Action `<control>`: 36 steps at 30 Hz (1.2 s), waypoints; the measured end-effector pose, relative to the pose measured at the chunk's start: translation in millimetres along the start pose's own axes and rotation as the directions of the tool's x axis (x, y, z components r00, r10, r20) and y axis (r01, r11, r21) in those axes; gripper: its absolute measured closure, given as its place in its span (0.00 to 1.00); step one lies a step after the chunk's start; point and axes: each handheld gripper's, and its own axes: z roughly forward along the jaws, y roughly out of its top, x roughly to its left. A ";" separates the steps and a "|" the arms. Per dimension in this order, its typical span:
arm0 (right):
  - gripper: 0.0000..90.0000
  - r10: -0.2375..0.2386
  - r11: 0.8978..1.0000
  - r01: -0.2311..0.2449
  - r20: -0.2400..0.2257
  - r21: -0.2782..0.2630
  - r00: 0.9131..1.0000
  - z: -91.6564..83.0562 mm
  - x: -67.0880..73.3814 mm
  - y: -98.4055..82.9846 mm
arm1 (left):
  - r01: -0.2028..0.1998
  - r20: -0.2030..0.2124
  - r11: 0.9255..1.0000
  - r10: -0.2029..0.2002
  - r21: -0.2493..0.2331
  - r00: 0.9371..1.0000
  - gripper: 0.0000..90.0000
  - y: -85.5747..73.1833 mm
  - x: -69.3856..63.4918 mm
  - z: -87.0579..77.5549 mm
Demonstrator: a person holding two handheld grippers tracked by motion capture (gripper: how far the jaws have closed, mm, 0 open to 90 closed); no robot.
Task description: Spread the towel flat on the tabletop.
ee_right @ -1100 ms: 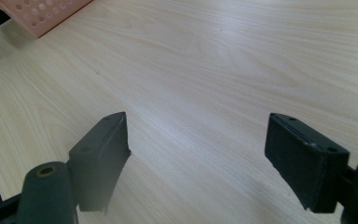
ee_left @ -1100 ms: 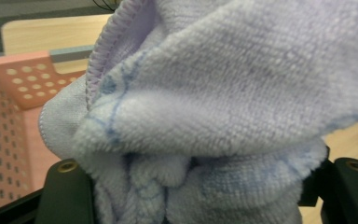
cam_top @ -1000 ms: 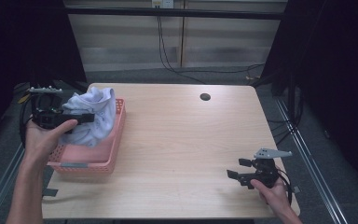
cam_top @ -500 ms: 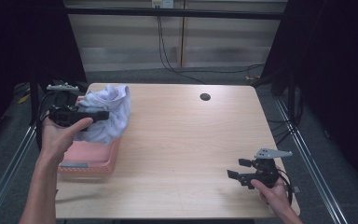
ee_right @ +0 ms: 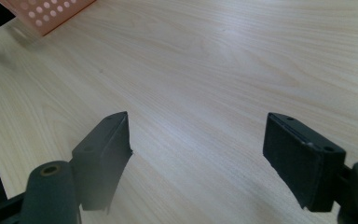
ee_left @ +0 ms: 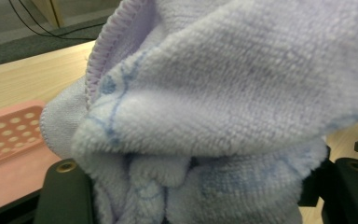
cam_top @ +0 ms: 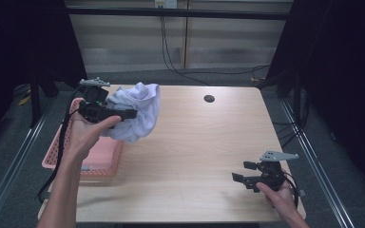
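Towel lifted out of the basket

Left claw [cam_top: 126,114] grasps a bunched pale lavender towel [cam_top: 135,114] and holds it in the air, above the far left part of the surface and just beyond the pink perforated basket [cam_top: 52,159]. From the left gripper view, the terry cloth [ee_left: 223,102] is wadded between the two black jaws, with a stitched hem curling over the top and the basket's pink floor [ee_left: 9,140] below.

Right claw [cam_top: 240,176] rests released near the front right corner, jaws spread wide over bare wood with nothing between them [ee_right: 196,154].

Judged from this, the step in hand is carrying the towel from the basket toward the open middle of the surface. The next move likely calls for lowering the cloth onto the wood and bringing the right claw across to catch a free edge, since the towel is crumpled and no corner hangs clear.

Light wooden surface [cam_top: 199,142] has a small dark round hole [cam_top: 209,99] near its far edge. Metal rails run along both sides. Beyond it, dark curtains flank a pale wall panel with black cables [cam_top: 168,52] hanging down.
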 end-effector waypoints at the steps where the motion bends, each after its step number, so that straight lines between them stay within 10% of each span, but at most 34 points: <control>1: 0.26 -0.003 1.000 0.003 0.000 0.000 1.000 0.0 0.2 -0.1 | -0.006 0.013 1.000 0.006 0.014 1.000 0.34 -0.3 -6.4 9.8; 15: 0.25 -0.012 1.000 0.012 0.001 0.004 1.000 1.3 0.4 -0.2 | -0.066 0.136 0.989 0.047 0.136 0.990 0.32 -30.7 -48.8 87.9; 24: 0.25 -0.021 1.000 0.021 0.002 0.014 1.000 2.1 2.4 -1.0 | -0.142 0.152 0.961 0.107 0.237 0.983 0.27 -68.0 -71.4 143.2; 32: 0.24 -0.028 0.999 0.028 -0.002 0.019 1.000 3.3 3.0 -1.4 | -0.229 0.166 0.940 0.191 0.254 0.968 0.15 -93.4 -82.5 168.4; 36: 0.24 -0.026 1.000 0.026 -0.002 0.017 1.000 3.6 4.5 -1.6 | -0.213 0.198 0.946 0.167 0.243 0.966 0.07 -91.6 -78.4 167.7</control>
